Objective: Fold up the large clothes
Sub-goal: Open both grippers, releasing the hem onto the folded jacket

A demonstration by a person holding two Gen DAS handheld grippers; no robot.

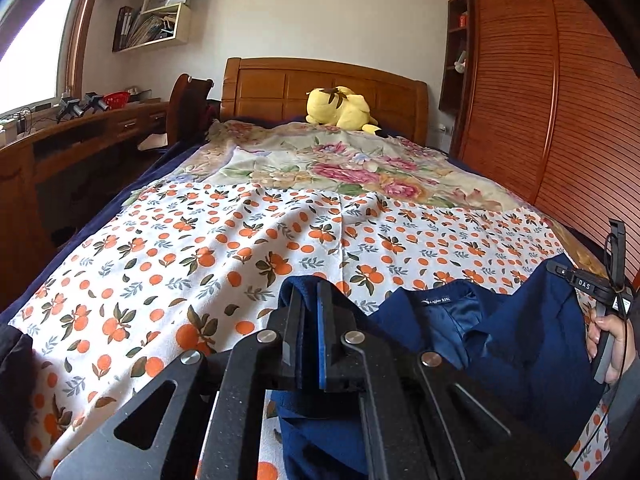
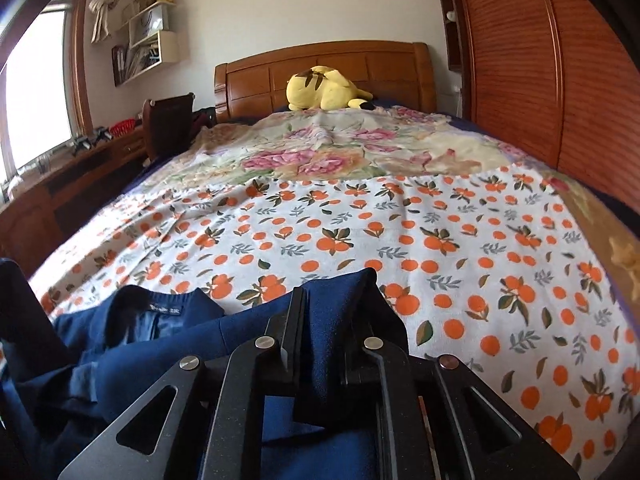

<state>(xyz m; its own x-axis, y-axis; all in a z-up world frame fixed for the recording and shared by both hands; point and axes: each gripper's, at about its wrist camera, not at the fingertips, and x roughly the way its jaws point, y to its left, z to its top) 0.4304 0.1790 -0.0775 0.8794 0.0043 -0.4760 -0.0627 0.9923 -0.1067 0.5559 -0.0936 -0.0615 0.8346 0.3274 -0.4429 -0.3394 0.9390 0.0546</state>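
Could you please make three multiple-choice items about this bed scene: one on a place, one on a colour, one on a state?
1. Where does the plush toy lie?
A. at the headboard
B. on the desk
C. on the floor

2. What colour is the garment in the grippers?
A. red
B. navy blue
C. white

3. How does the right gripper stand?
A. wide open and empty
B. shut on the garment
C. resting on the plush toy

Answers:
1 A: the yellow toy lies at the far end of the bed, against the wooden headboard.
2 B: the cloth between both pairs of jaws is dark blue.
3 B: blue cloth is pinched between its jaws; the left gripper pinches the garment too.
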